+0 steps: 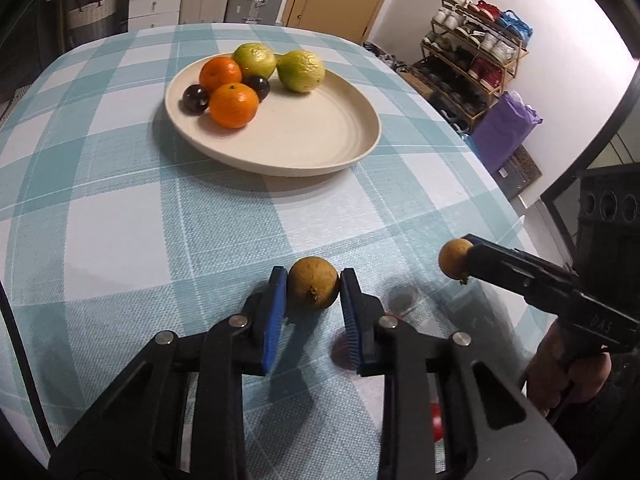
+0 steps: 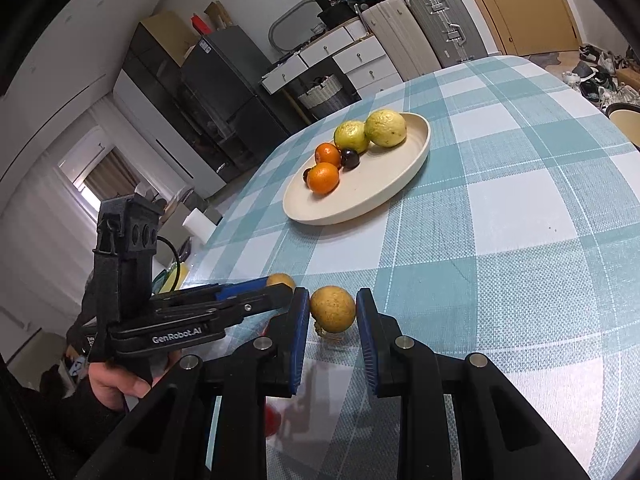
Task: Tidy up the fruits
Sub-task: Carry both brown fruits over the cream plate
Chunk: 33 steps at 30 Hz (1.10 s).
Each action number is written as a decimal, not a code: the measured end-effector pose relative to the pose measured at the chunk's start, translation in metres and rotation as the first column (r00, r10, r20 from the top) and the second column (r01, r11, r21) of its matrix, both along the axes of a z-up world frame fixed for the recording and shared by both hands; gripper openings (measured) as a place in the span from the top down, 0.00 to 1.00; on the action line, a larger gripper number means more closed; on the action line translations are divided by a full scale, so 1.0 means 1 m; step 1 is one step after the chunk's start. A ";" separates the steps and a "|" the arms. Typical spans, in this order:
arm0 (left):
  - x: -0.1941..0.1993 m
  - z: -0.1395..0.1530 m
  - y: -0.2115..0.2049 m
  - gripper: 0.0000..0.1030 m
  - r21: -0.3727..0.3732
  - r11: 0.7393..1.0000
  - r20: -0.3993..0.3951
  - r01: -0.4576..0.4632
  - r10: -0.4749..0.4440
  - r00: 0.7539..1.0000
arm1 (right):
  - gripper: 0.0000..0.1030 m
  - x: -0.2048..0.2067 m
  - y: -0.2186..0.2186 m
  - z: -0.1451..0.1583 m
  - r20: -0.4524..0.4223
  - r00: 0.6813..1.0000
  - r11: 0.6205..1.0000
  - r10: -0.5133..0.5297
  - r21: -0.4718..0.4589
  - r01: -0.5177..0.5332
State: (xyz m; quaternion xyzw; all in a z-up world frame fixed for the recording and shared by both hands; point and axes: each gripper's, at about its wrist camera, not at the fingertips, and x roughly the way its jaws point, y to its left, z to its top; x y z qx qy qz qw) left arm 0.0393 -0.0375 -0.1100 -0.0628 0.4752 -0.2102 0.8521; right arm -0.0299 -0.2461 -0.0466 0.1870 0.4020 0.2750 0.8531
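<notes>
Brown fruits (image 1: 313, 289) (image 2: 333, 309): two, both gripped.

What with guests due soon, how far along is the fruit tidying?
Done: oranges, green fruits and dark fruits already sit on the plate. In hand: the left gripper is shut on the first brown fruit, and the right gripper on the second brown fruit, held above the tablecloth. Left: both must reach the plate.

Black plastic claws (image 1: 313, 292) (image 2: 333, 312) with ribbed blue pads (image 1: 276, 312), silver pivot screws (image 1: 239, 321), white "GenRobot.AI" lettering (image 2: 176, 337), dark sleeve (image 2: 80, 412).
</notes>
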 end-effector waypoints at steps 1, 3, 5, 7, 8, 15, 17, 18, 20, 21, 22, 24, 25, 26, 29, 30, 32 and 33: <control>0.000 0.000 0.000 0.77 -0.003 1.000 0.001 0.002 -0.002 1.000 | 0.76 0.001 0.000 0.001 0.002 1.000 1.000 0.001 0.001 -0.001; 0.002 0.000 0.000 0.77 -0.002 1.000 0.005 0.007 -0.007 1.000 | 0.76 0.002 0.000 0.002 0.004 1.000 1.000 0.003 0.001 -0.003; 0.004 0.000 0.001 0.77 -0.008 1.000 0.004 0.006 -0.006 1.000 | 0.76 0.005 0.001 0.003 0.005 1.000 1.000 0.007 -0.001 -0.007; 0.006 0.001 0.003 0.77 -0.021 1.000 0.003 0.004 -0.004 1.000 | 0.76 0.009 0.002 0.004 0.006 1.000 1.000 0.008 -0.004 -0.008; 0.008 0.001 0.004 0.77 -0.025 1.000 0.002 0.003 -0.003 1.000 | 0.76 0.011 0.003 0.005 0.005 1.000 1.000 0.011 -0.005 -0.011; 0.020 0.010 0.008 0.77 -0.064 0.998 0.007 -0.002 0.003 1.000 | 0.76 0.027 0.009 0.010 0.009 1.000 1.000 0.026 -0.009 -0.026; 0.025 0.014 0.010 0.77 -0.105 0.994 -0.007 0.003 -0.004 1.000 | 0.76 0.034 0.011 0.013 0.010 1.000 1.000 0.030 -0.009 -0.030; 0.027 0.018 0.010 0.77 -0.120 0.993 -0.007 0.007 -0.008 1.000 | 0.76 0.038 0.012 0.014 0.013 0.999 0.999 0.031 -0.008 -0.031; 0.031 0.027 0.009 0.77 -0.113 0.993 0.014 0.013 -0.012 1.000 | 0.76 0.045 0.015 0.017 0.018 0.999 0.999 0.035 -0.008 -0.035; 0.033 0.031 0.009 0.77 -0.113 0.994 0.024 0.015 -0.012 1.000 | 0.76 0.049 0.016 0.017 0.019 0.999 0.999 0.036 -0.010 -0.036; 0.037 0.036 0.009 0.77 -0.120 0.993 0.035 0.018 -0.014 0.999 | 0.76 0.053 0.017 0.019 0.020 0.999 0.999 0.037 -0.011 -0.037; 0.044 0.044 0.009 0.77 -0.122 0.992 0.052 0.018 -0.012 0.999 | 0.76 0.060 0.018 0.021 0.026 0.999 0.999 0.032 -0.009 -0.032; 0.050 0.048 0.009 0.77 -0.119 0.993 0.062 0.019 -0.011 0.998 | 0.76 0.064 0.018 0.023 0.028 0.999 1.000 0.030 -0.005 -0.030; 0.054 0.051 0.009 0.77 -0.118 0.993 0.068 0.018 -0.010 0.998 | 0.76 0.069 0.018 0.025 0.031 0.999 1.000 0.027 -0.004 -0.027; 0.069 0.058 0.007 0.77 -0.107 0.994 0.081 0.013 -0.004 0.997 | 0.76 0.086 0.018 0.030 0.037 0.999 1.000 0.011 -0.006 -0.011; 0.073 0.059 0.006 0.77 -0.106 0.994 0.083 0.010 -0.001 0.997 | 0.76 0.091 0.018 0.031 0.036 0.999 1.000 0.008 -0.005 -0.008; 0.085 0.060 0.005 0.77 -0.103 0.995 0.080 -0.003 0.011 0.997 | 0.76 0.101 0.018 0.033 0.040 0.999 1.000 0.000 -0.005 0.000; 0.091 0.059 0.005 0.77 -0.101 0.995 0.074 -0.012 0.020 0.997 | 0.76 0.108 0.018 0.034 0.040 0.999 1.000 -0.003 -0.004 0.003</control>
